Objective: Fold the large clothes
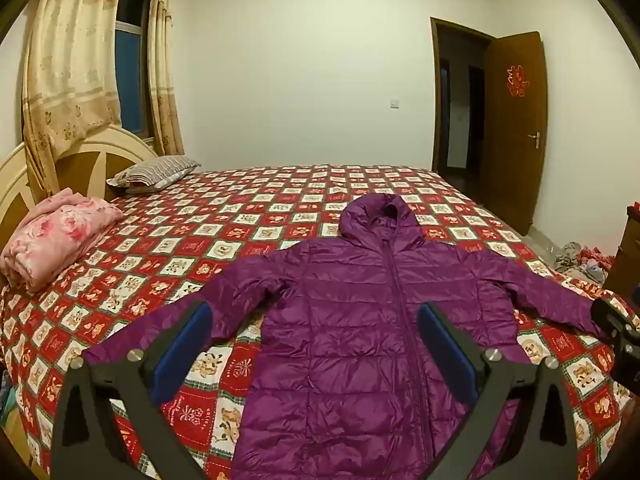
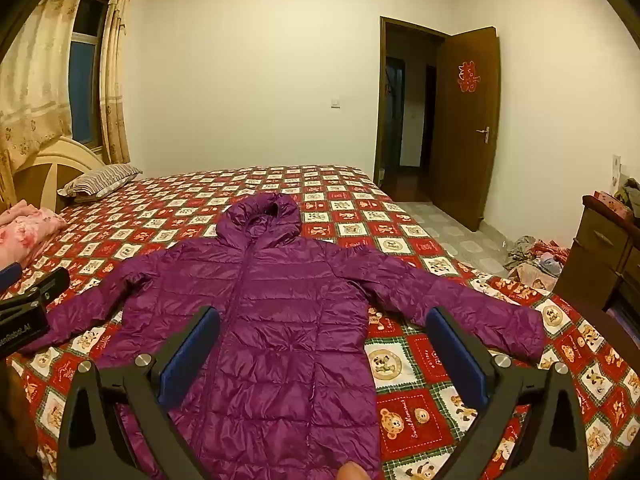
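Both grippers [image 1: 314,340] [image 2: 322,344] gape wide, empty, above a glossy quilted purple puffer jacket [image 1: 352,320].

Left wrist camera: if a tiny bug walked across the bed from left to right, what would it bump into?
Pink folded blanket → striped pillow → purple hooded jacket → the right gripper peeking in at the edge.

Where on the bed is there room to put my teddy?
Between the purple coat's hood and the far edge of the bed, and between the pink blanket and the coat's sleeve. The near side is crowded.
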{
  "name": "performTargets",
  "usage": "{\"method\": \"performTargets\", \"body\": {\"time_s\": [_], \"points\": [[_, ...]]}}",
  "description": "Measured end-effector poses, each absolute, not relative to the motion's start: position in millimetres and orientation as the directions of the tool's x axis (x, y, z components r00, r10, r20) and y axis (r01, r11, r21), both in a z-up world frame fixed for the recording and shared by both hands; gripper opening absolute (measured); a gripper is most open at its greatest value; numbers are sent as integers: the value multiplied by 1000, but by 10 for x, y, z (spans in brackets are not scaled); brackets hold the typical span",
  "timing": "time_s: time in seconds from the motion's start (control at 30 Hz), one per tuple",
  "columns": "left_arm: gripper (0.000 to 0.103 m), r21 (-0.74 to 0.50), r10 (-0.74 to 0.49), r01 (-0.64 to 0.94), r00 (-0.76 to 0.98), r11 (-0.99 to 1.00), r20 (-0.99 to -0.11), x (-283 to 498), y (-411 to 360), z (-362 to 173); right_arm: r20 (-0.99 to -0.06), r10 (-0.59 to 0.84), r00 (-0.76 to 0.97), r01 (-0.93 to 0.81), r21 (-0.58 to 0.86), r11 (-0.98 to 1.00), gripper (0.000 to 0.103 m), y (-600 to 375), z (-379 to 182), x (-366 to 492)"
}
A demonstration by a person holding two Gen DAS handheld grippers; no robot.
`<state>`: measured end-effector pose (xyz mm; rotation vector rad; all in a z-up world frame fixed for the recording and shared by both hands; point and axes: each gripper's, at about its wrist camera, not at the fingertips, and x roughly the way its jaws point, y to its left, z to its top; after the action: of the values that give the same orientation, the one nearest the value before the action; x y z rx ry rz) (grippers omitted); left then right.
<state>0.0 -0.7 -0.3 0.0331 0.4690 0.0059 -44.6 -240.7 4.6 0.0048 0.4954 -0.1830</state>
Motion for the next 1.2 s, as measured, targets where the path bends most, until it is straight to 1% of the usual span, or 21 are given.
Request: {"method": "performTargets", "body": {"time_s": [0.03, 0.23, 0.33, 1.2], "points": [[103, 3, -14, 17, 889, 1000, -458, 6, 16, -4, -476, -173, 862, 174, -41, 984, 102, -2409, 38, -447], [103, 16, 5, 2, 894, 1000, -447, 9, 14, -3, -503, -180, 846, 174, -59, 983, 102, -2383, 19, -384], [103, 13, 2, 4, 895, 1000, -447, 25, -16, 6, -490, -176, 854, 177, -46, 983, 102, -2391, -9, -436], [103, -7, -9, 6, 897, 1000, -442, 12, 30, -19, -512, -168, 842, 176, -33, 984, 102, -2458, -86, -402]]}}
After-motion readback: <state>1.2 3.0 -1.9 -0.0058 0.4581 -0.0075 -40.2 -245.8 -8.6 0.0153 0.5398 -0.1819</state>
